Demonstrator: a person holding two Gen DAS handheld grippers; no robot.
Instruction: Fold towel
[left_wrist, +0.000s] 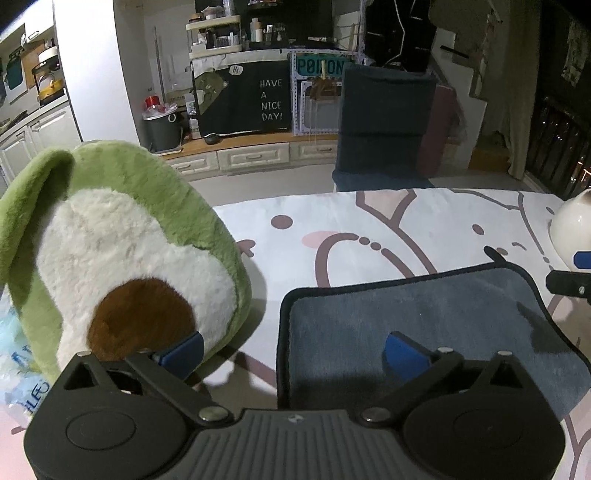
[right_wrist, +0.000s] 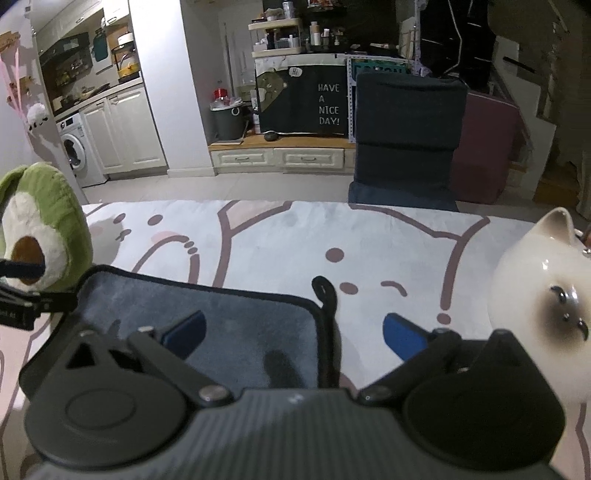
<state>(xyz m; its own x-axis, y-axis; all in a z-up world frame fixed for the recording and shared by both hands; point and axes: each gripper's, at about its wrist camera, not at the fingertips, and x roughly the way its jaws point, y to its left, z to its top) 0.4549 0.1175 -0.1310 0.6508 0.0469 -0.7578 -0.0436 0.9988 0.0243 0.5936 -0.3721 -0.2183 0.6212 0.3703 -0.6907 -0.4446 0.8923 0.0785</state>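
The towel (left_wrist: 424, 314) is a grey-blue plush cloth with a dark stitched border and a small black hanging loop (right_wrist: 325, 291) at its far right corner. It lies flat on the cartoon-printed table cover (left_wrist: 369, 221), near the front edge, between the two toys. Its surface looks smooth, and whether it is a single layer or already doubled cannot be told from these views.

The left gripper (left_wrist: 295, 349) hangs over the towel's left border with its blue fingers (left_wrist: 404, 352) spread wide, one over the cloth and one off it, toward the avocado. The right gripper (right_wrist: 295, 334) straddles the right border the same way, spread and holding nothing.

This looks like the approach before a fold: both tools are lined up over the near corners, and no fold is under way. The next move likely calls for lowering each gripper until its jaws catch a near corner, closing on the border, then carrying that edge to the far side evenly.

An avocado plush (left_wrist: 118, 258) stands just left of the towel; a white ceramic cat (right_wrist: 543, 295) sits to its right.
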